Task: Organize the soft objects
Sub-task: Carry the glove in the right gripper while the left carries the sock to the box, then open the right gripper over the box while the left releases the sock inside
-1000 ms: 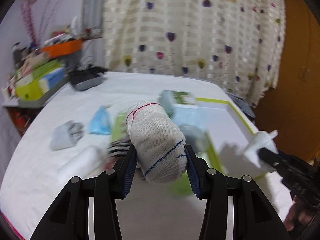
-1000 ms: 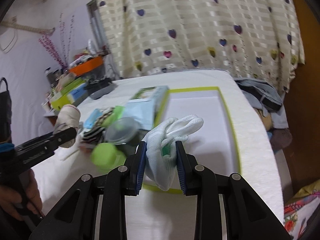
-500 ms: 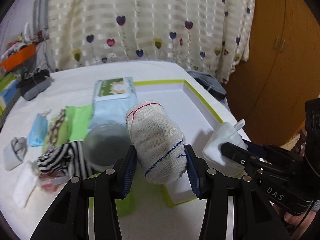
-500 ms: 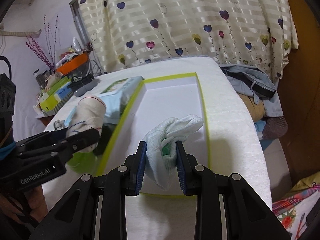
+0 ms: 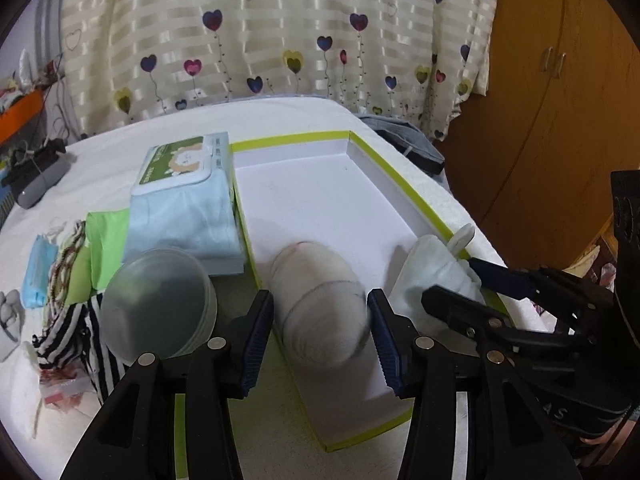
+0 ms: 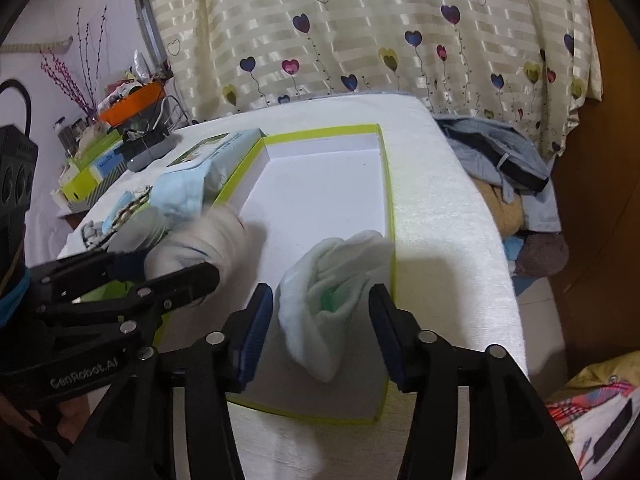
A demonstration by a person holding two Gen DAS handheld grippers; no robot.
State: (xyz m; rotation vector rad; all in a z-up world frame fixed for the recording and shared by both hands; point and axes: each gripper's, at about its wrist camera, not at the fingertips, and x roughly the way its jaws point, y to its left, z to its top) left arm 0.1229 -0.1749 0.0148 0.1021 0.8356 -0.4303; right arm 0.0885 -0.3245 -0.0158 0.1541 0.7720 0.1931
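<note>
Jaws of the left gripper (image 5: 320, 334) are opening around the blurred white roll (image 5: 320, 304), no pads pressing it, above the green-edged tray (image 5: 420, 196). Right gripper (image 6: 322, 322) jaws are opening too, the white glove bundle (image 6: 332, 280) lying loose between them in the tray's near corner.

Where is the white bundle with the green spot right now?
In the right wrist view, the white cloth bundle lies in the lime-edged white tray, near its right wall, between the opening right gripper.
</note>
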